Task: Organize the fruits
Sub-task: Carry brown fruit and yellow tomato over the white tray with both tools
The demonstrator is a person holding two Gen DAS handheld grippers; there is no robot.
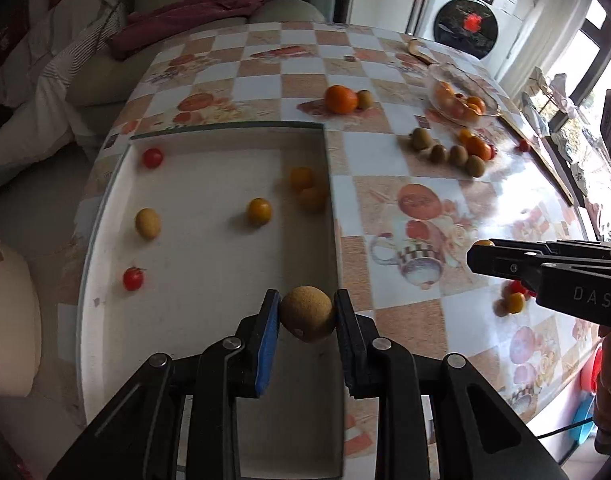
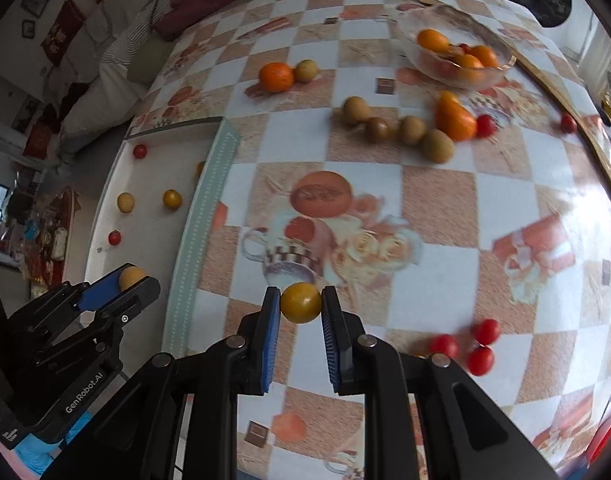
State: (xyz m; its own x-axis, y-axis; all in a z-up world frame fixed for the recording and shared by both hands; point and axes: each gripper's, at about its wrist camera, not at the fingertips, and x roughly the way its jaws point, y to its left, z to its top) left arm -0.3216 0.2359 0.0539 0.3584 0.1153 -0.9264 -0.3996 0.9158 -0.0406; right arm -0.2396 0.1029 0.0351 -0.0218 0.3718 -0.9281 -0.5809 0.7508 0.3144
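My left gripper [image 1: 307,312] is shut on a brown kiwi [image 1: 307,314] and holds it over the near right part of the white tray [image 1: 209,264]. The tray holds red cherry tomatoes [image 1: 152,157], a kiwi [image 1: 147,223] and yellow-orange small fruits [image 1: 259,211]. My right gripper [image 2: 301,304] is shut on a yellow tomato [image 2: 300,303] above the checkered table, right of the tray [image 2: 145,216]. The left gripper also shows in the right wrist view [image 2: 135,278]. The right gripper shows in the left wrist view [image 1: 481,252].
On the table lie an orange [image 2: 276,77] with a kiwi beside it, a row of kiwis [image 2: 411,130], an orange [image 2: 455,118], several cherry tomatoes [image 2: 481,360] and a glass bowl [image 2: 457,76] of fruit. A sofa stands beyond the far edge, a washing machine [image 1: 465,24] at the back right.
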